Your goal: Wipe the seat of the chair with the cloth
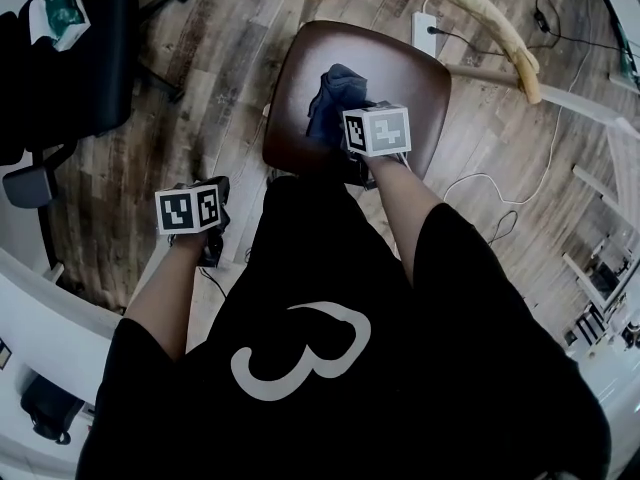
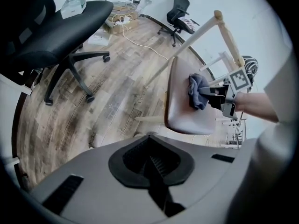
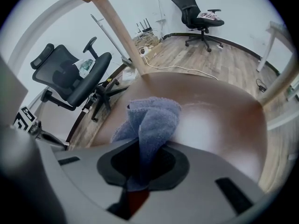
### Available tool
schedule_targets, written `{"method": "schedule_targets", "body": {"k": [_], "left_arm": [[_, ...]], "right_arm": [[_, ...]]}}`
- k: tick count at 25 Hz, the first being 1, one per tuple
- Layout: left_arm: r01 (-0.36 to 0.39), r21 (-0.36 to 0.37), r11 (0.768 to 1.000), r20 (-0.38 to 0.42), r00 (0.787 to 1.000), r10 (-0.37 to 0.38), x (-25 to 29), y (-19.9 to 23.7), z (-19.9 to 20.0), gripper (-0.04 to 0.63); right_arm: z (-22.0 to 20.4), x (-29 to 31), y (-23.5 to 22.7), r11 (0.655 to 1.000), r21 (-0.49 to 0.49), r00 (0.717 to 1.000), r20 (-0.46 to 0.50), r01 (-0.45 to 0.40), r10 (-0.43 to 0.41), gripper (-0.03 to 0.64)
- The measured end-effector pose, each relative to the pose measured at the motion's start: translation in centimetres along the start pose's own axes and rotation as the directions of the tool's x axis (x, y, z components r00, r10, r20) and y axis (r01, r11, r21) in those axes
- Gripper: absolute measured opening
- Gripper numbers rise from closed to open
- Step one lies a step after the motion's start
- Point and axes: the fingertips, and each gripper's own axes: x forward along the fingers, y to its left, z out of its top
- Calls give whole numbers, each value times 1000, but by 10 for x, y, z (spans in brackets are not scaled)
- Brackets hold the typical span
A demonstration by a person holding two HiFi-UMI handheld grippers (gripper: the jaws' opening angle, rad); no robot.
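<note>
A brown leather chair seat [image 1: 420,78] with a pale wooden backrest [image 1: 470,8] stands ahead of me. A blue-grey cloth [image 1: 335,103] lies bunched on the seat [image 3: 219,125]. My right gripper [image 1: 360,143] is over the seat's near part, shut on the cloth [image 3: 152,125], which hangs out between its jaws. My left gripper [image 1: 205,233] hangs over the floor left of the chair, away from it, jaws closed with nothing in them. From the left gripper view the seat [image 2: 182,111], the cloth [image 2: 197,91] and the right gripper [image 2: 219,97] show side-on.
A black office chair [image 1: 70,58] stands at the left, its wheeled base [image 2: 70,71] on the wooden floor. A white power strip [image 1: 424,30] and cables [image 1: 520,183] lie beyond and right of the chair. White desk edges [image 1: 40,318] border the lower left.
</note>
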Motion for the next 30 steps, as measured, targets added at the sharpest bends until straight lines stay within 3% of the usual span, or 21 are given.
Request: {"method": "schedule_targets", "body": {"k": [30], "left_arm": [[-13, 152, 988, -56, 998, 22, 29, -104, 2, 14]], "right_arm": [[-71, -75, -148, 988, 108, 994, 9, 111, -113, 52]]}}
